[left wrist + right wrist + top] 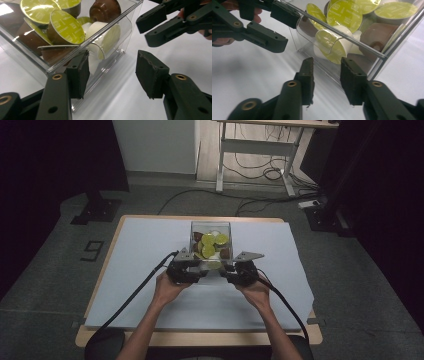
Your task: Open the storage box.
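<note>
A clear plastic box (pixel 211 236) sat mid-table, nearer the far edge than the near one, on the pale sheet covering the table (pixel 150 245). It was piled with coffee capsules (pixel 208 240), lime-green foil lids and brown bodies, plus a white one (pixel 102 37) lying on its side behind the curved clear front. The lids carried small printed writing, too fine and blurred to read; no brand could be made out.

Both tools were at the box's near face. The left gripper (pixel 186 269), in the person's left hand (pixel 167 287), had its jaws parted around the near left corner: in the left gripper view one pad (pixel 79 72) lay against the clear wall, the other (pixel 150 72) stood apart over bare sheet. No clamp there.

The right gripper (pixel 241 270), in the right hand (pixel 256 292), was at the near right corner. In the right gripper view its pads (pixel 308 80) stood narrowly apart with the box's bottom edge running between them; whether they pressed on the plastic, I couldn't tell.
</note>
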Tool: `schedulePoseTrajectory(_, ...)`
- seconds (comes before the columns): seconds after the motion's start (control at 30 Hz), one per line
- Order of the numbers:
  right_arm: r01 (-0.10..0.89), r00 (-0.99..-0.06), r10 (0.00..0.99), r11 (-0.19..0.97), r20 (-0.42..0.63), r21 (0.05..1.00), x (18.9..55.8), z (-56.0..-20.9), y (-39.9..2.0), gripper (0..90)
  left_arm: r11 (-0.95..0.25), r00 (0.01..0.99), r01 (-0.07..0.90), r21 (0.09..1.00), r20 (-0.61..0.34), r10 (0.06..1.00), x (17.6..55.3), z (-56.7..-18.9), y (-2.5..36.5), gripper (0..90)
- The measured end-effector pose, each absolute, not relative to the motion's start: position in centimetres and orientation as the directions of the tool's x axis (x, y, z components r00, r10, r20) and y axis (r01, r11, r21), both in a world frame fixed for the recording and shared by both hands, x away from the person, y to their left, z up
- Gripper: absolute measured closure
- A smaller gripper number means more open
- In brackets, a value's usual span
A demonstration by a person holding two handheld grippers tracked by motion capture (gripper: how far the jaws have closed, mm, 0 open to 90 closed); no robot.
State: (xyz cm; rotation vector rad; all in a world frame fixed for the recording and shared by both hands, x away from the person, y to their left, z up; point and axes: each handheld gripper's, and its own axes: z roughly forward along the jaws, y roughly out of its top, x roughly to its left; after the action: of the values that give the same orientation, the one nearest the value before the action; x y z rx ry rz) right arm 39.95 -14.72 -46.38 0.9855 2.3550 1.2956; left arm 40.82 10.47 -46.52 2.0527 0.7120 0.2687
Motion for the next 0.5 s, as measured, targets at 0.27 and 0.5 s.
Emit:
schedulePoseTrajectory(0.27,0.434,-0.722,0.691,0.395,0.05,0.81,40.4,-46.8,-14.1,67.1,-0.417,0.813,0.384,0.824,-0.087,0.576,41.0,-46.6,10.1,44.5)
schedulePoseTrajectory(0.5,0.433,-0.716,0.697,0.391,0.046,0.812,40.8,-46.7,-13.6,62.4,-0.416,0.812,0.381,0.826,-0.084,0.577,41.1,-46.7,10.0,48.1)
